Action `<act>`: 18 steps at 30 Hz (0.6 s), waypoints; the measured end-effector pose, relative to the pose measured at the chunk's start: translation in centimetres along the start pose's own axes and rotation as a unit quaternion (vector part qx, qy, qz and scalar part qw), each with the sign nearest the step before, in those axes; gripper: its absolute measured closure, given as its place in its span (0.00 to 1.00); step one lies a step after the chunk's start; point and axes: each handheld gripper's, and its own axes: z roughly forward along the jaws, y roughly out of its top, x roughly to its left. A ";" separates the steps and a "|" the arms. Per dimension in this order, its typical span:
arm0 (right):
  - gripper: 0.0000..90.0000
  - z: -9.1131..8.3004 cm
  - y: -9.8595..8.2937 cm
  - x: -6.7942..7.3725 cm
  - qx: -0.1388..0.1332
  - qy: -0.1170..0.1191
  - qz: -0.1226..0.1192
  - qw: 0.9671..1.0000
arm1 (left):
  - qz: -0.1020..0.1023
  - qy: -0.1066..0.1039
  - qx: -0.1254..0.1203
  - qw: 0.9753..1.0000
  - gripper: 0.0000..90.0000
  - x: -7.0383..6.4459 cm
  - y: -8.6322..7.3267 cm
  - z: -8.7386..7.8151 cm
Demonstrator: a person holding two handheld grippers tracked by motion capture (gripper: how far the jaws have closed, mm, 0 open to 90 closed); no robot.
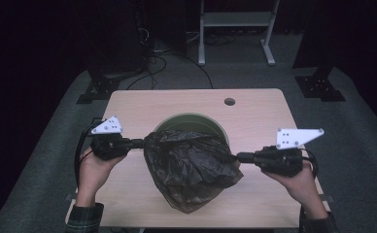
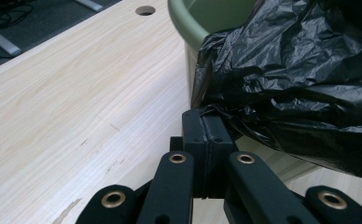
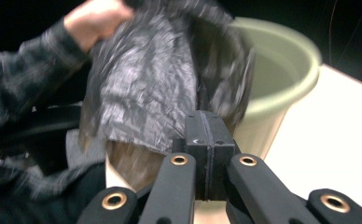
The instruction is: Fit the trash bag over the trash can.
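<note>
A crinkled black plastic bin bag (image 1: pixel 189 167) hangs stretched between the two tools, partly over the near rim of a round pale-green plastic bucket (image 1: pixel 191 120) that stands on the light wooden surface (image 1: pixel 259 116). The left gripper (image 1: pixel 139 143) has its fingers clenched on the bag's left edge; in the left gripper view the film (image 2: pixel 291 70) is pinched between the closed pads, just beside the bucket wall (image 2: pixel 193 28). The right gripper (image 1: pixel 241 157) likewise clamps the opposite edge, with the bag (image 3: pixel 146 84) draped in front of the bucket (image 3: pixel 281 60).

The main risk, as I judge it, is that the thin film slips or tears: each grip seems to catch only a small fold, so pulling the hands further apart could rip it or free one side. The mouth also does not look open yet, so lowering now may bunch the bag on the rim rather than line the bucket. A snag on the rim could drag or tip the light bucket.
</note>
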 end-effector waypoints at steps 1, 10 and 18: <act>1.00 -0.2 -0.7 0.2 0.006 0.001 0.003 1.000 | -0.002 0.002 -0.001 1.000 1.00 0.0 0.0 -0.1; 1.00 -0.9 -7.0 1.5 0.060 0.017 0.051 0.997 | -0.011 0.015 -0.001 1.000 1.00 0.5 -0.5 -0.4; 0.80 -1.9 -5.2 0.7 0.011 0.015 0.060 0.998 | -0.006 0.009 0.000 1.000 1.00 0.3 -0.2 0.1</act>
